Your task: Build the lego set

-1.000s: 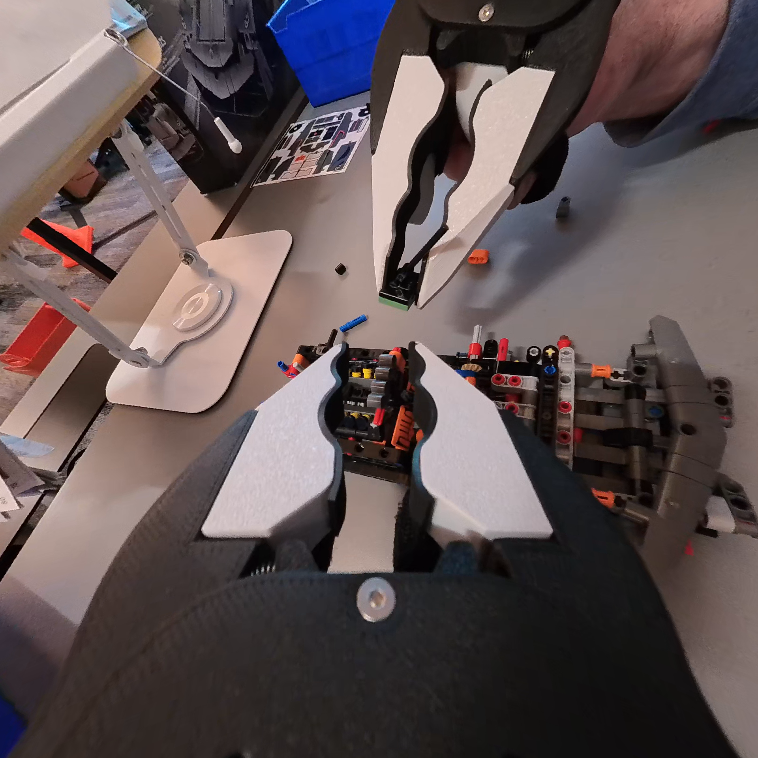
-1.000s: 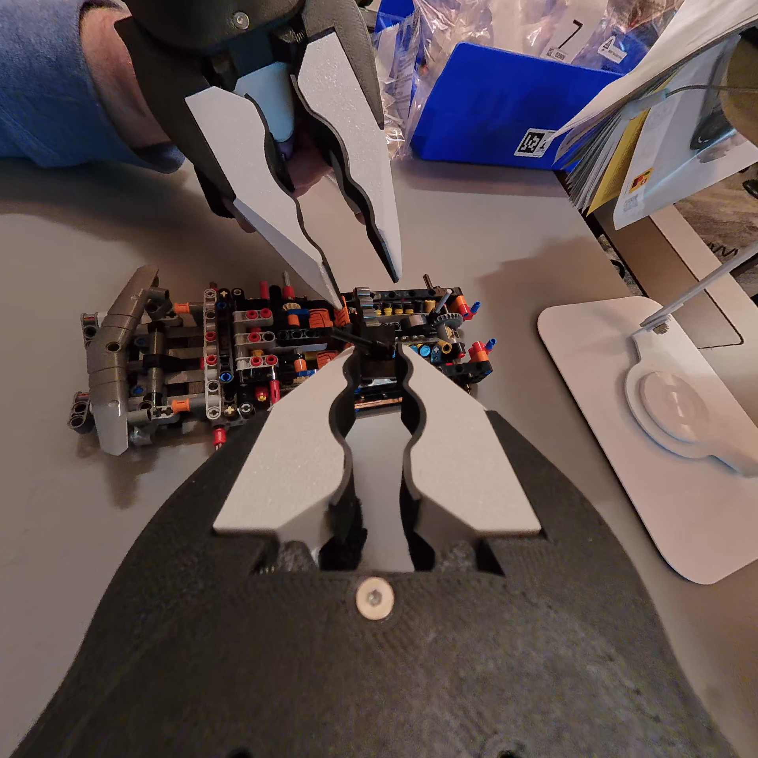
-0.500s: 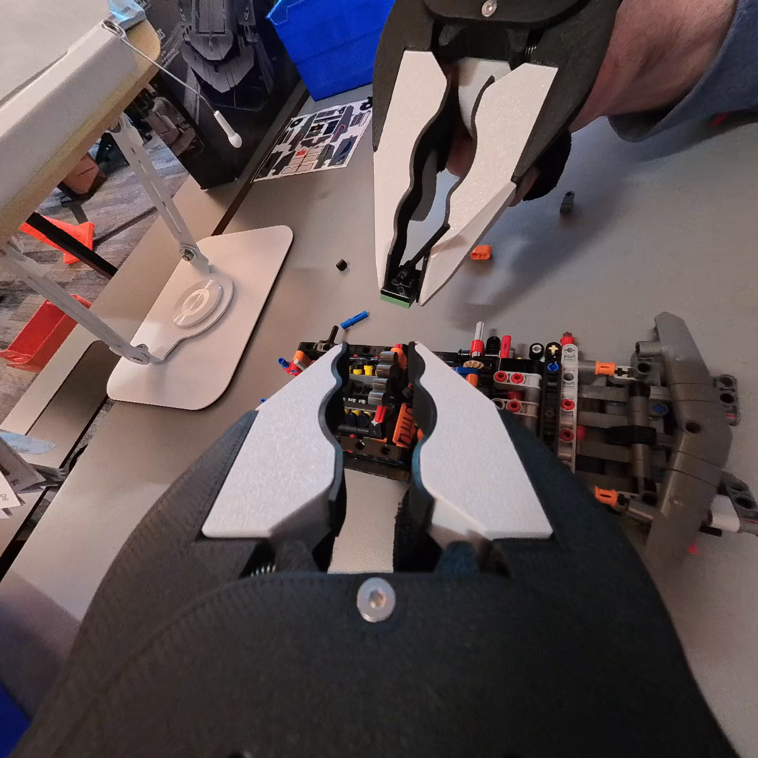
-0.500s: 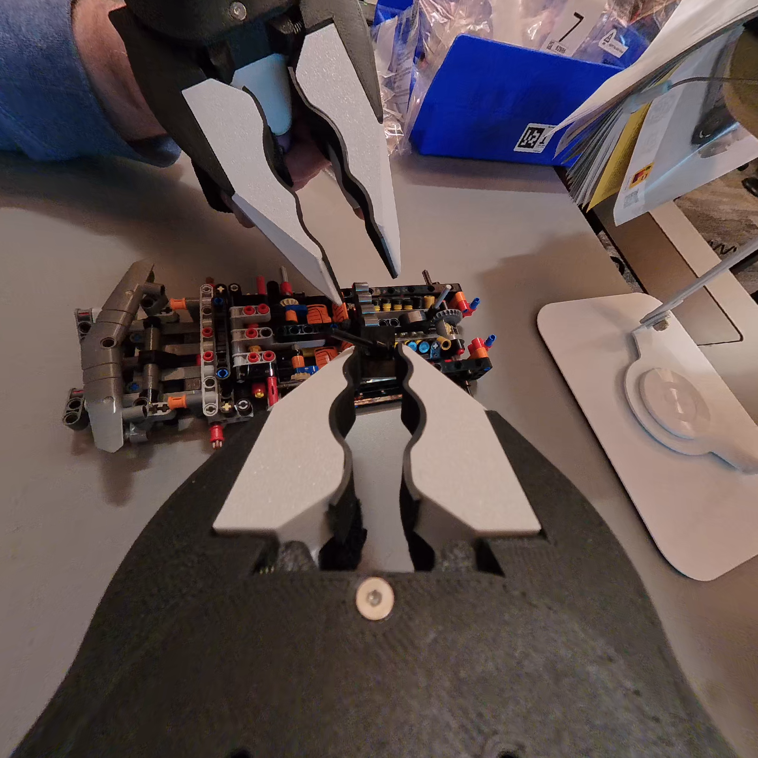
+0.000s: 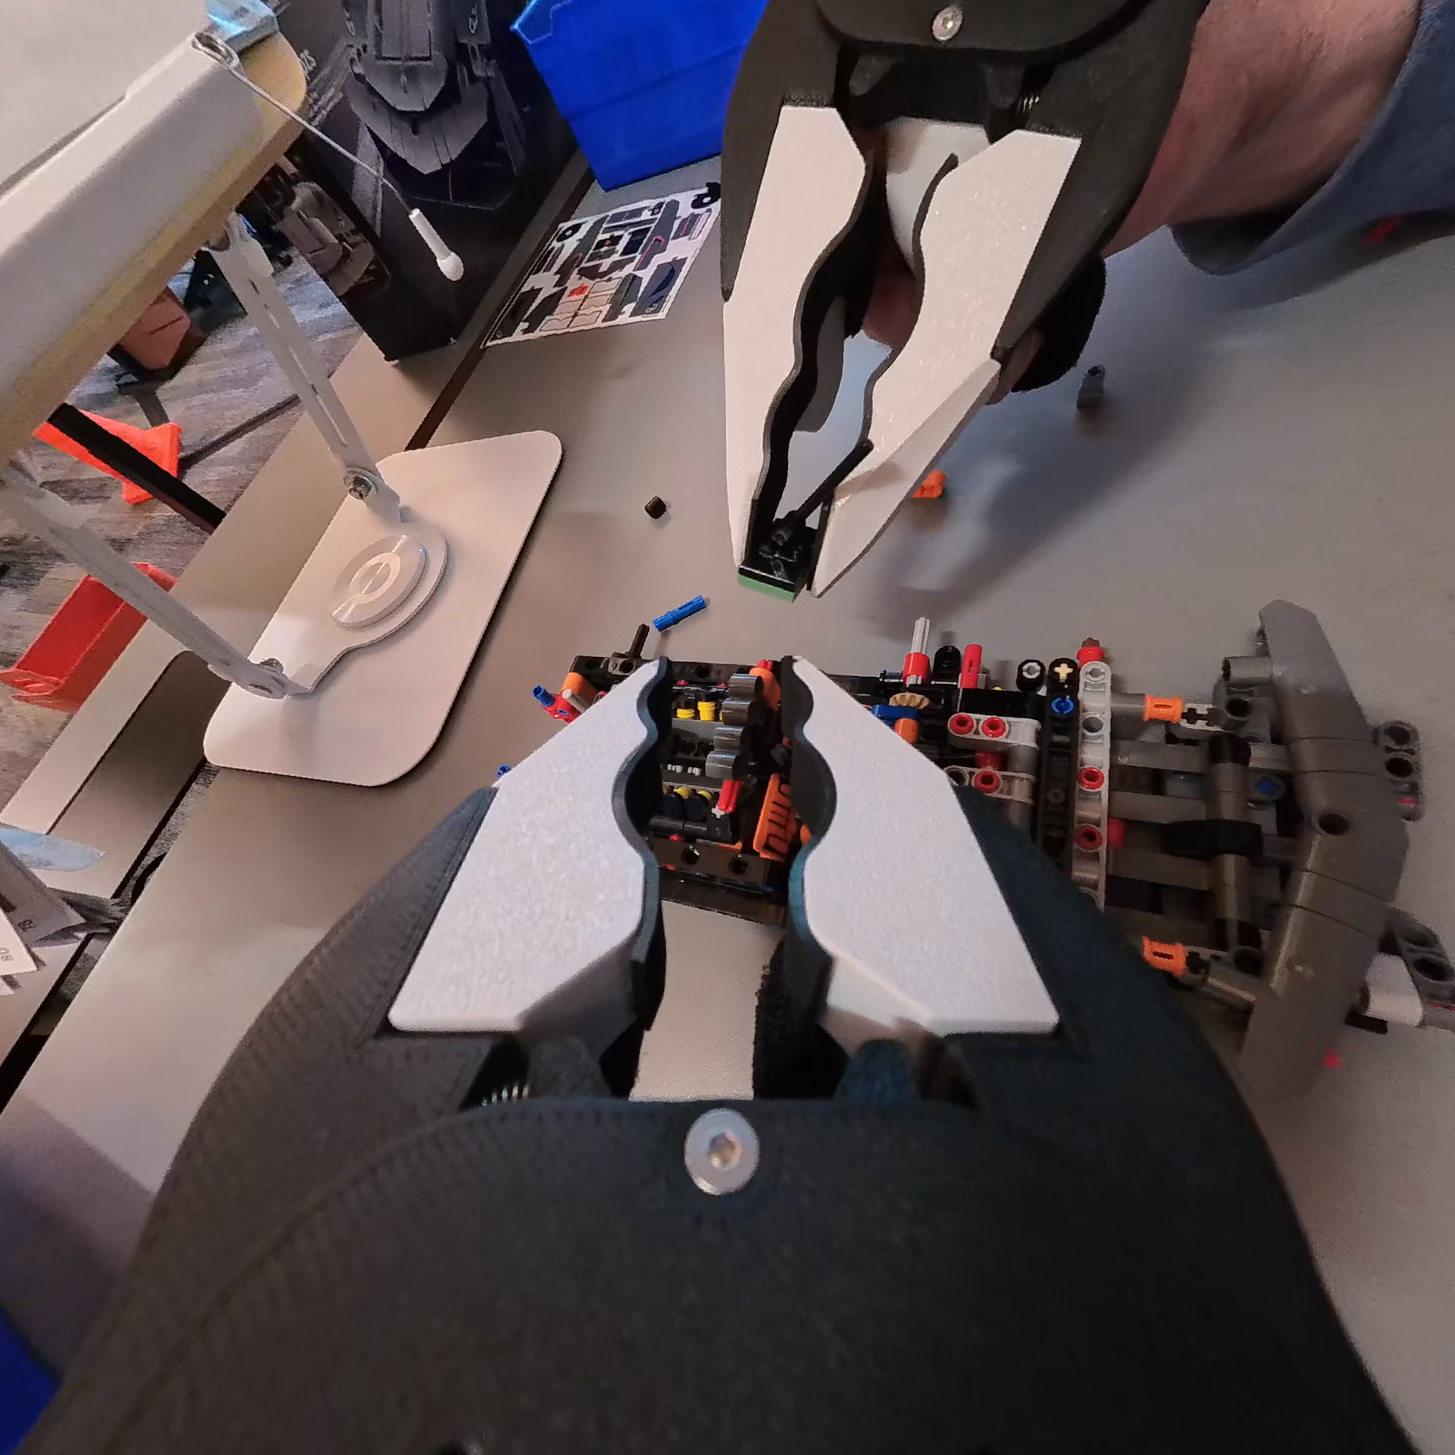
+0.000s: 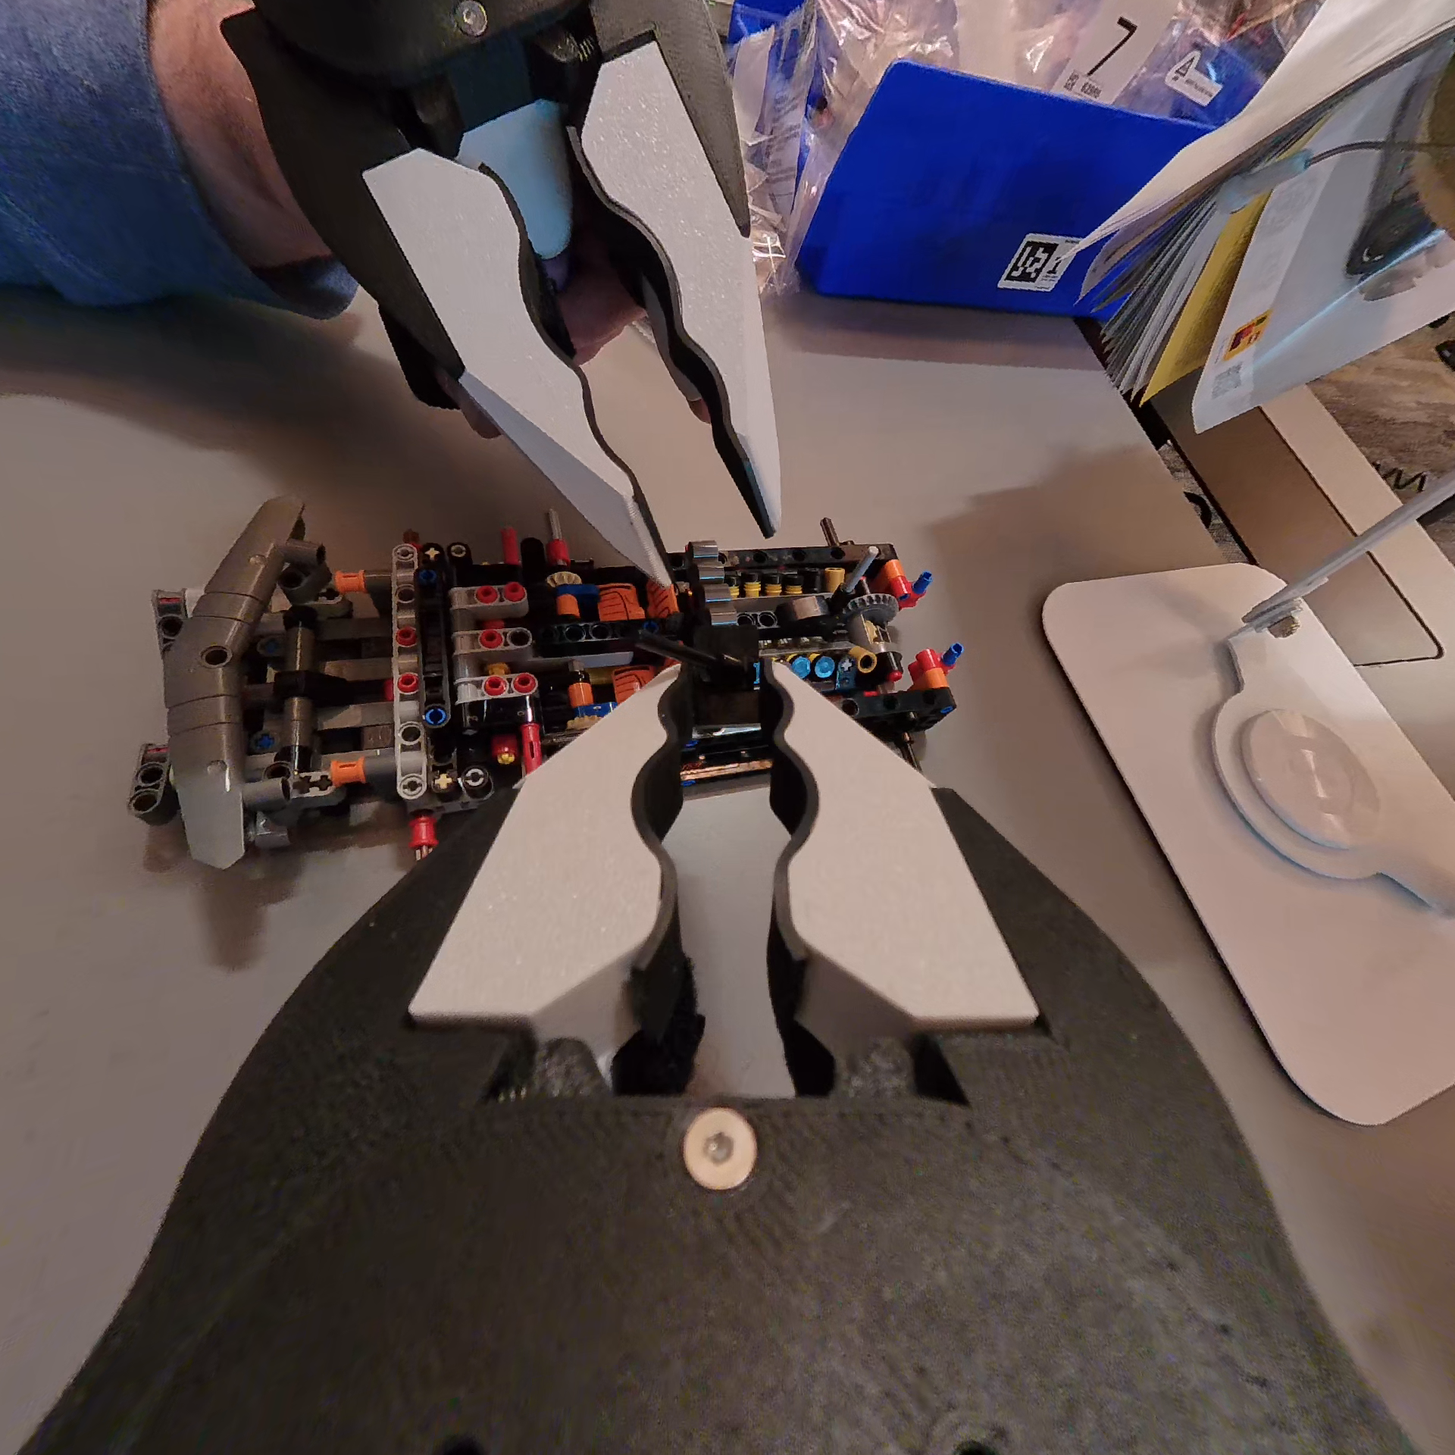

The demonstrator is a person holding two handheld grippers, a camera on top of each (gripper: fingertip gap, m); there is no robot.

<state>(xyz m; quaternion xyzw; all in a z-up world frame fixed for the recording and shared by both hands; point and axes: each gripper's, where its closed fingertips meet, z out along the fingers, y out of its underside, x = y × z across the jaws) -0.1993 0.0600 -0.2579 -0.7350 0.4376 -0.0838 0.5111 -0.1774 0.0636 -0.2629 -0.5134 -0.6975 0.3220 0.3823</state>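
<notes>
The long lego model (image 5: 1102,787) of black, grey, red and orange technic parts lies on the grey table (image 5: 1181,512); it also shows in the right wrist view (image 6: 472,669). My left gripper (image 5: 720,669) is open over the model's middle, its fingers either side of a row of grey gears. In the right wrist view (image 6: 715,559) one of its fingertips (image 6: 657,579) touches the model by an orange part. My right gripper (image 6: 726,675) is shut on a small black lego piece (image 6: 720,649) with a green underside (image 5: 775,586), held just above the model.
A white stand base (image 5: 378,614) lies beside the model, with a booklet (image 6: 1260,260) held above it. A blue bin (image 6: 945,181), plastic bags (image 6: 866,47) and a sticker sheet (image 5: 614,268) sit at the table's edge. Loose blue (image 5: 681,612), black (image 5: 656,508) and orange (image 5: 929,484) pieces lie nearby. My left and right fingertips are right by each other.
The model's grey end has swung a little on the table. Both grippers stay in nearly the same place, the right one still holding the black piece.
</notes>
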